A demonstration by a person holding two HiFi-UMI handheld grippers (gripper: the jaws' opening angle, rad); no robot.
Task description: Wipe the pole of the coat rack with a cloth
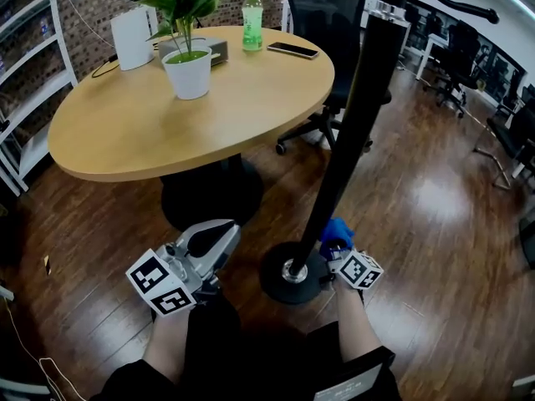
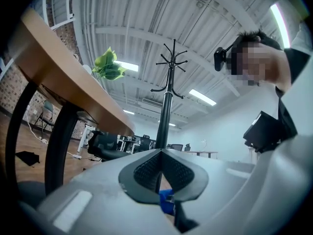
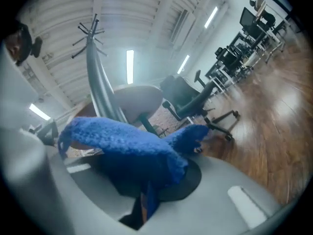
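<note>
**Cloth low on the pole, long way up to go**

The right gripper [image 1: 339, 247] is clamped on the blue cloth [image 1: 336, 230], right beside the pole [image 1: 351, 115] and just above its base [image 1: 276, 284]. The pole runs up toward 1 o'clock. The left gripper [image 1: 219, 234], jaws together and empty, sits farther off at 9 o'clock.

A round wooden table [image 1: 125, 132] at upper left holds a potted plant [image 1: 185, 36], a green bottle [image 1: 252, 22] and a phone [image 1: 292, 50], with a black office chair [image 1: 322, 23] behind.

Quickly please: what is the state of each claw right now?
Left claw: closed, holding nothing.
Right claw: closed on the blue cloth.
</note>
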